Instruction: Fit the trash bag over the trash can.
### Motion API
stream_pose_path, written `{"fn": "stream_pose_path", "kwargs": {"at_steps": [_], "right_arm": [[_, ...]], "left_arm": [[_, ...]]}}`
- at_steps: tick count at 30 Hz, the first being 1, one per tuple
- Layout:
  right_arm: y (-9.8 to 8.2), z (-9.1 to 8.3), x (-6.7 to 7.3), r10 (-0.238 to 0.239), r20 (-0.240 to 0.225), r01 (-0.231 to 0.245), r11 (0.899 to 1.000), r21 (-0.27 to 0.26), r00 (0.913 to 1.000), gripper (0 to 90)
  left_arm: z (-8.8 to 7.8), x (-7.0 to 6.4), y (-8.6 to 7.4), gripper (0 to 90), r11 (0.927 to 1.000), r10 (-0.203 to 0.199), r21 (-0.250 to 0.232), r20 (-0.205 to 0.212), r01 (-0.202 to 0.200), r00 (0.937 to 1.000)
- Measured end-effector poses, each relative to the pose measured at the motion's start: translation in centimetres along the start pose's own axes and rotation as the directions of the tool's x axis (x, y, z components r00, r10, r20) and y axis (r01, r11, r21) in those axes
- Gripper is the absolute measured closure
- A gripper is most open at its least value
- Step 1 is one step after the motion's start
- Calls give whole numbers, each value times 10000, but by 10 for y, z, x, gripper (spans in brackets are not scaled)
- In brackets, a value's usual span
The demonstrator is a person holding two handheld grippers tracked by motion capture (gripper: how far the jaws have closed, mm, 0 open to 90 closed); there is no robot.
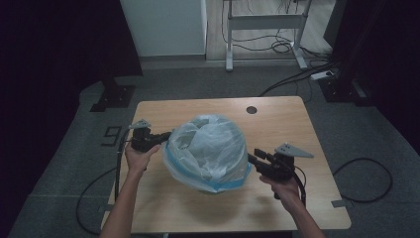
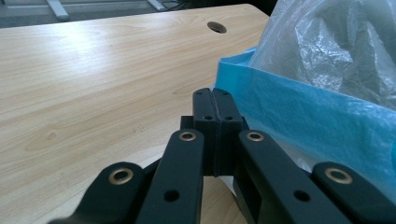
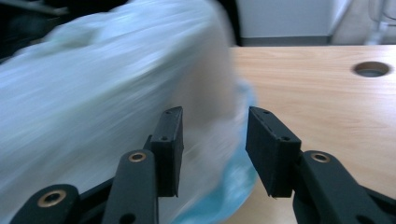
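Around you the room is dim, with a grey carpeted floor (image 1: 64, 163), black cables trailing across it, a white panel (image 1: 163, 27) at the back and the pale metal legs of another desk (image 1: 265, 34) beyond. Your light wooden counter (image 1: 297, 129) has rounded corners and a round cable hole (image 1: 251, 109) near its far edge. At its middle sits a clear, crinkled plastic bag with a blue rim band (image 1: 208, 151), puffed into a rounded dome; it has no clear long axis, and its blue edge runs around the near and left sides, low toward you. Your left gripper (image 1: 167, 135) is at the bag's left side, jaws pressed fully together right at the blue band; whether any film is pinched between them cannot be told. Your right gripper (image 1: 251, 159) is at the bag's right side with its jaws partly apart, the blurred bag just beyond them and nothing pressed between the pads.
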State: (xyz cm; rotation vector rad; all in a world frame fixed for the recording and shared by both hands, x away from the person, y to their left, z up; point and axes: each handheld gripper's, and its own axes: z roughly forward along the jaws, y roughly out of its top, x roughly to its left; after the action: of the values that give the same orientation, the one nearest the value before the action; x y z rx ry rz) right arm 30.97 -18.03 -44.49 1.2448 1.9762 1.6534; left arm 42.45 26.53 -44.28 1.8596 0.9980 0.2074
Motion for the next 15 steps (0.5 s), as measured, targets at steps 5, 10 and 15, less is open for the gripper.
{"fn": "stream_pose_path", "kwargs": {"at_steps": [5, 10, 15], "right_arm": [[-15, -16, 29, -525, -1274, 549, 9984, 156, 9905, 492], [-22, -20, 57, -924, -2120, 979, 9951, 155, 9729, 490], [-24, -19, 81, -1351, -2774, 1435, 9896, 101, 9512, 479]], "left_arm": [[1, -1, 0, 899, 10000, -51, -10, 29, 51, 10000], [0, -2, 0, 899, 10000, -73, 40, 5, 73, 10000], [-1, -1, 1, 899, 9999, -135, 36, -34, 135, 9999]]}}
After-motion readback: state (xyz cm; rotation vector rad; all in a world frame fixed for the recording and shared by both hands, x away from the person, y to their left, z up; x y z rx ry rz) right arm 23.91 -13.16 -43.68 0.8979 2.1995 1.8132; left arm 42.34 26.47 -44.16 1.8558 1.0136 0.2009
